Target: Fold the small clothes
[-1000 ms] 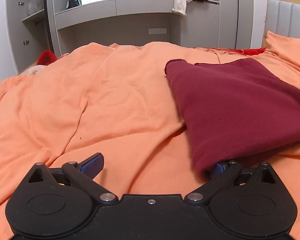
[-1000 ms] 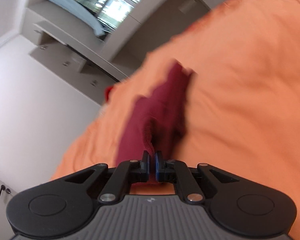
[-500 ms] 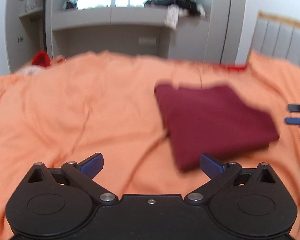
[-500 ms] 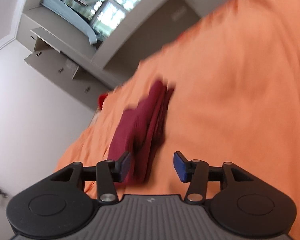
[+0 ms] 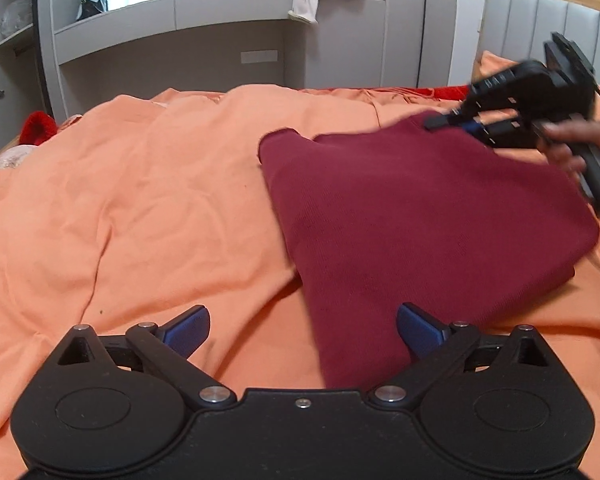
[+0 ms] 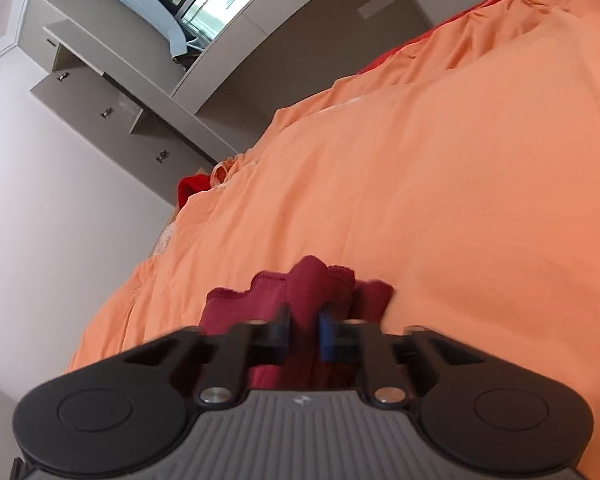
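— Where is our maroon garment point(image 5: 420, 216)?
— Folded on the orange bedcover point(image 5: 140, 200), its near corner between the spread fingers of our left gripper point(image 5: 302, 330), which grasps nothing

— And our right gripper point(image 6: 303, 330)?
— Clenched on the garment's far edge, fabric bunched between its pads

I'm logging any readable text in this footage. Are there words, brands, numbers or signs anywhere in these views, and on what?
No readable text.
Right gripper, shut on the maroon garment: a small pale emblem on its grey ribbed body, a logo shape, no letters legible.
Wall plate under the shelf unit: blank or too small to read.
Left gripper, open over the orange bedspread: no marking visible.
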Motion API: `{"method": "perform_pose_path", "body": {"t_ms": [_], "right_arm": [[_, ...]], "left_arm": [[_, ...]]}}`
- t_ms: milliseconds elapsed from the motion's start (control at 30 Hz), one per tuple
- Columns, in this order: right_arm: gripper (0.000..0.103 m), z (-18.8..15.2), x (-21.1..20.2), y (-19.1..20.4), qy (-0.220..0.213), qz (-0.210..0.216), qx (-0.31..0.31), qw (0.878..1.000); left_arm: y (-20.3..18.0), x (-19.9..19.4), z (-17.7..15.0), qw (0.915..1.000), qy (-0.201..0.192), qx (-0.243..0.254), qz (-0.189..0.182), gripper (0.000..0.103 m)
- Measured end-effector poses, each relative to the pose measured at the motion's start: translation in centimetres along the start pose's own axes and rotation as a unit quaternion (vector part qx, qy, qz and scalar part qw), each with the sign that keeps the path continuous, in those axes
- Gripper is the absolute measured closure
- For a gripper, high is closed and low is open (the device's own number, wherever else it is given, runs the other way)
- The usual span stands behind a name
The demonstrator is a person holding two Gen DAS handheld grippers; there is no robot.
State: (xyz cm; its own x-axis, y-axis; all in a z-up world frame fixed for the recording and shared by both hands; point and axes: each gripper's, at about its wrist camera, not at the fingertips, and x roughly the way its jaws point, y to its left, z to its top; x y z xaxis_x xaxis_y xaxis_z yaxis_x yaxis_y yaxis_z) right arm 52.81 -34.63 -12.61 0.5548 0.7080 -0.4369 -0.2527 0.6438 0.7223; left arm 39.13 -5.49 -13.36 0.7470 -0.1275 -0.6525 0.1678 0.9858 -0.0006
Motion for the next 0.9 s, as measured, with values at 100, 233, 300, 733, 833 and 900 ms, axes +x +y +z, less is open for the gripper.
{"method": "perform_pose_path", "body": {"t_ms": [100,233,300,733,833,900], "right_arm": [[0.090,0.7,0.8,-1.8,-0.013,0.030,0.037,0.999],[0.090,-0.3,1.9,-5.3,0.007,0.017,0.069,0.997],[0.072,-0.4,1.0,-5.0,0.000,0.026,0.073,0.997],[0.001,-3.0,-6.4,0.6,0.094,0.005,0.012,0.995],[0.002,-4.6,-6.1,-1.3,0.101,0.030,0.042,0.994],[0.002,-5.0,-5.2,-2.1,0.097,0.051,0.046,0.993]], "left_arm": [[0.0,0.6,-0.2,0.9999,0.007,0.005,-0.011,0.003],[1.2,1.0,-0.5,0.9990,0.012,-0.024,-0.036,0.002],[2.4,0.6,0.0,0.9975,0.019,-0.049,-0.047,0.001],[9.5,5.7,1.4,0.8918,0.097,-0.342,-0.280,0.001],[9.1,7.2,0.7,0.8870,0.100,-0.348,-0.287,0.001],[8.9,7.5,0.7,0.8824,0.090,-0.346,-0.306,0.001]]}}
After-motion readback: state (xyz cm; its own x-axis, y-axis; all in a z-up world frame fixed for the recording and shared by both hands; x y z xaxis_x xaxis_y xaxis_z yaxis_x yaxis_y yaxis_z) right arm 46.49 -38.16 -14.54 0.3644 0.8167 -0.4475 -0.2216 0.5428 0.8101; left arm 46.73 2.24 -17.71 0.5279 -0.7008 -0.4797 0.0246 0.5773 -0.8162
